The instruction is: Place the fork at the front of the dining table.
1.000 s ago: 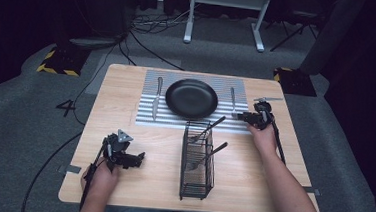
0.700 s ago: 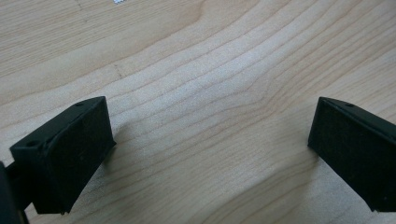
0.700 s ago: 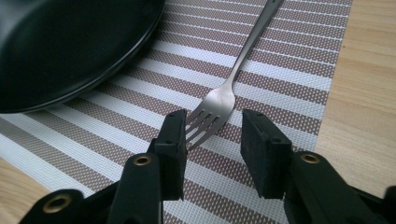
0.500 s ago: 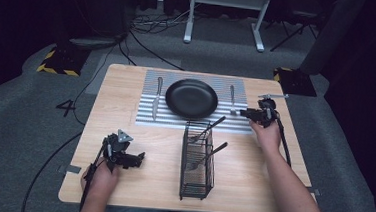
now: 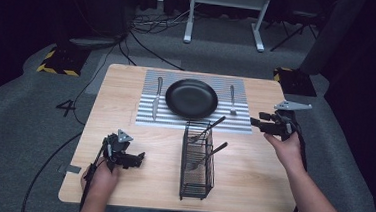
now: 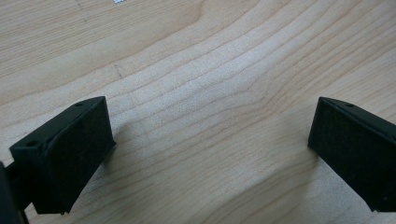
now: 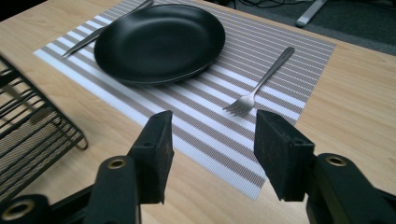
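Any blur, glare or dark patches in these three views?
High view: the table is evenly lit, the surroundings fall to near black. Left gripper view: sharp wood grain, soft shadows beside both jaws. Right gripper view: plate shows soft sheen, fork sharp, near jaws slightly soft.

One desk [image 5: 126,106] bearing one striped mat [image 5: 145,115], one black plate [image 5: 191,98], one knife [image 5: 156,98], one fork [image 5: 232,100], and one wire rack [image 5: 195,184] containing two utensils [image 5: 207,155]; two grippers [image 5: 141,158] [image 5: 255,121].
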{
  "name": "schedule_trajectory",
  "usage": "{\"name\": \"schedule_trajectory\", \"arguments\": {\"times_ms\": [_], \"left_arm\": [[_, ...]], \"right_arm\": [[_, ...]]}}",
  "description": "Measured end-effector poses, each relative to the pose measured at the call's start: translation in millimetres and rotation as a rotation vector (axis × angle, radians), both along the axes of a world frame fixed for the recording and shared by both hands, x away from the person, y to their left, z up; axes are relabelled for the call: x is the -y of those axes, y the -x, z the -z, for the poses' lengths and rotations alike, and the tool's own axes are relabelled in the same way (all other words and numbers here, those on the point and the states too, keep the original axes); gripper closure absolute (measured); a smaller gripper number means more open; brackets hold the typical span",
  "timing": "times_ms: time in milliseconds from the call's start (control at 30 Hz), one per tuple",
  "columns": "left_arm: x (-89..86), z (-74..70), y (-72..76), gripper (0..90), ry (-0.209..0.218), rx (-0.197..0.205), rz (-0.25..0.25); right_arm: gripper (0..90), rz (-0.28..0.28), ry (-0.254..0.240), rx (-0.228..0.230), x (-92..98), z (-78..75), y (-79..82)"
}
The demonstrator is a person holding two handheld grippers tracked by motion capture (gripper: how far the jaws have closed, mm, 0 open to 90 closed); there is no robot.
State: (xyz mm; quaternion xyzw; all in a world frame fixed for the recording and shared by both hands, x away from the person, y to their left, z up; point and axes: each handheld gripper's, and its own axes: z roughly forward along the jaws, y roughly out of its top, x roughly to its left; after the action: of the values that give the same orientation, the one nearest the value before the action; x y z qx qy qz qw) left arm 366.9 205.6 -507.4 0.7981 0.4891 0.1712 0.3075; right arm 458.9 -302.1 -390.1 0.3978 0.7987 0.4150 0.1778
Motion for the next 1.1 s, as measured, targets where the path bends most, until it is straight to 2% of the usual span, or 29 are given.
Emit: {"name": "schedule_trajectory", "arguments": {"times_ms": [133,233,467,533,700,733,767,800,833,933,967,1033,1100], "left_arm": [[0.0,0.0,0.0,0.1,0.001,0.000,0.000],[0.1,0.1,0.1,0.1,0.001,0.001,0.000],[0.1,0.0,0.2,0.1,0.001,0.001,0.000],[0.1,0.0,0.1,0.1,0.000,0.000,0.000],[0.1,0.0,0.0,0.1,0.001,0.000,0.000],[0.1,0.1,0.0,0.1,0.001,0.000,-0.001],[0.1,0.0,0.0,0.1,0.001,0.000,0.000],[0.0,0.0,0.0,0.1,0.000,0.000,0.000],[0.0,0.0,0.0,0.1,0.000,0.000,0.000],[0.0,0.1,0.0,0.1,0.002,0.000,-0.001],[-0.2,0.2,0.1,0.1,0.003,0.001,0.001],[-1.3,0.3,1.5,0.2,0.003,0.001,-0.003],[-2.5,0.2,3.4,0.1,0.001,0.001,-0.011]], "right_arm": [[46.2,-0.019,0.005,-0.013,5.6,-2.8,14.8],[45.5,-0.027,-0.012,-0.024,12.7,-3.3,27.3],[43.6,-0.025,-0.048,-0.057,31.5,5.1,61.2],[41.9,-0.021,-0.043,-0.057,35.5,6.8,71.2],[37.8,-0.025,-0.025,-0.096,45.1,15.4,93.7],[36.9,-0.021,-0.010,-0.092,46.8,17.7,97.9],[35.4,0.015,0.051,-0.043,48.1,22.6,107.4],[35.4,0.015,0.051,-0.043,48.1,22.6,107.4],[35.4,0.019,0.069,-0.014,48.4,25.5,111.8],[35.9,0.031,0.048,0.023,50.7,36.4,121.9],[36.7,0.029,0.011,0.040,51.3,45.9,126.9],[36.7,0.023,-0.003,0.042,51.0,50.7,127.9],[36.7,-0.008,0.004,0.020,50.1,57.5,127.0]]}}
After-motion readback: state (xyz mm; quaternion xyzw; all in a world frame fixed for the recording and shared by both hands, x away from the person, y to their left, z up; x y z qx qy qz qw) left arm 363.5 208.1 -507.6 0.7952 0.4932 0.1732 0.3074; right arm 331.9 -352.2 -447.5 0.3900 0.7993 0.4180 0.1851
